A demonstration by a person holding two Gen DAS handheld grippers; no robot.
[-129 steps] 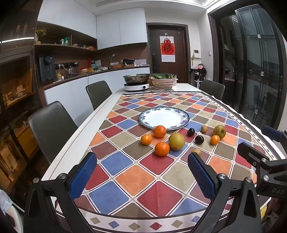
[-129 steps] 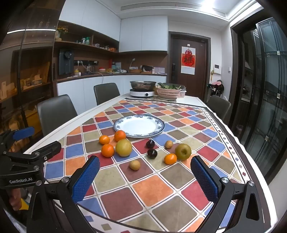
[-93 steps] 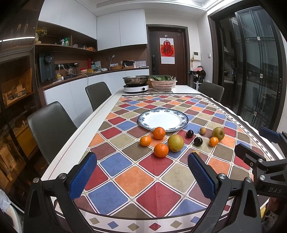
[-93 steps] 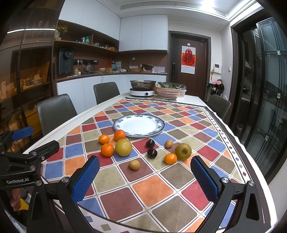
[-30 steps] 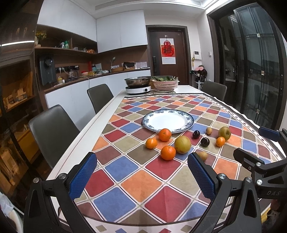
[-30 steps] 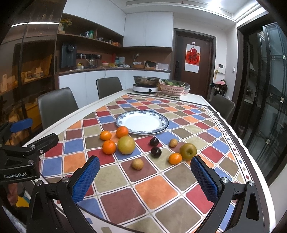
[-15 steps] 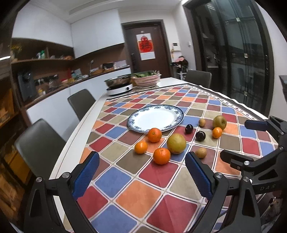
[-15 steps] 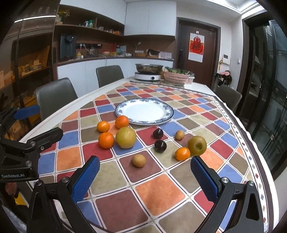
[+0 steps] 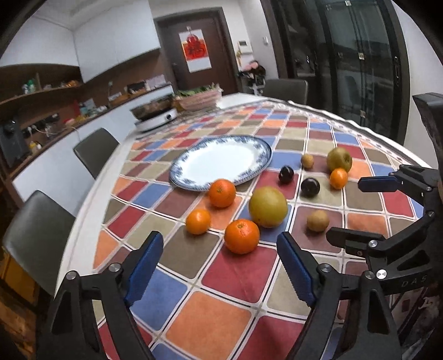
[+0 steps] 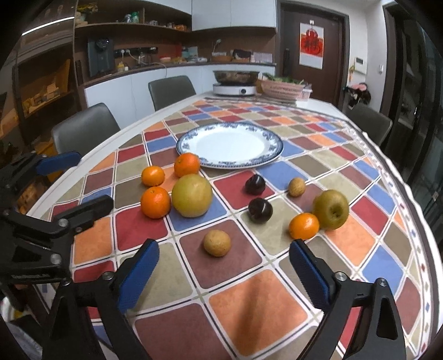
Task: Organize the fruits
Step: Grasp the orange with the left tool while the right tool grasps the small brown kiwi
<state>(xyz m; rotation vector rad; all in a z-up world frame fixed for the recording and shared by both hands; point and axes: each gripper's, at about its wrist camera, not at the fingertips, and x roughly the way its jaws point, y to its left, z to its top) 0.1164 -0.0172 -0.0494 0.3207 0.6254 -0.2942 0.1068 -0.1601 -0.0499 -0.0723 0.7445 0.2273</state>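
Only right wrist view, wall shelves [image 10: 133, 26], cluttered

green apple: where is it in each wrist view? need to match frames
Left wrist: green apple sits right of centre, behind a small orange.
Right wrist: green apple sits right of centre, beside the same small orange.
Shared landmark: the blue-rimmed plate, empty in both.

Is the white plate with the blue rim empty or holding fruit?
Empty: the white plate with the blue rim shows bare white; all fruit lies on the checked tablecloth.
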